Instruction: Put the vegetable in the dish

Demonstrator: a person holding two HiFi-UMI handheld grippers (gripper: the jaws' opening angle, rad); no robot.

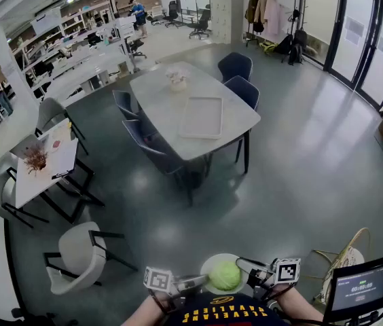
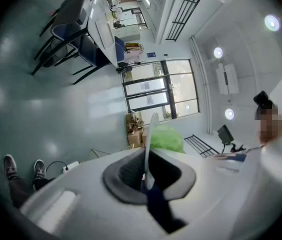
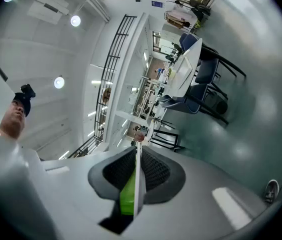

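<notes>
Shirt: dark with yellow lettering, at the bottom edge of the head view, just below the held things.
Dish: white and round, held up in front of the person between the two grippers, well above the grey floor.
Vegetable: a pale green, rounded head sitting in the middle of the dish.
Left gripper: its jaws are clenched on the dish's left rim, which its own view shows edge-on, with the green head just beyond.
Right gripper: its jaws are clenched on the opposite rim, with green showing beside the thin white edge.
Worktop: pale, well ahead across the floor, ringed by dark blue chairs.
Tray: rectangular, lying flat on that worktop.
Screen: lit, at the person's right.
</notes>
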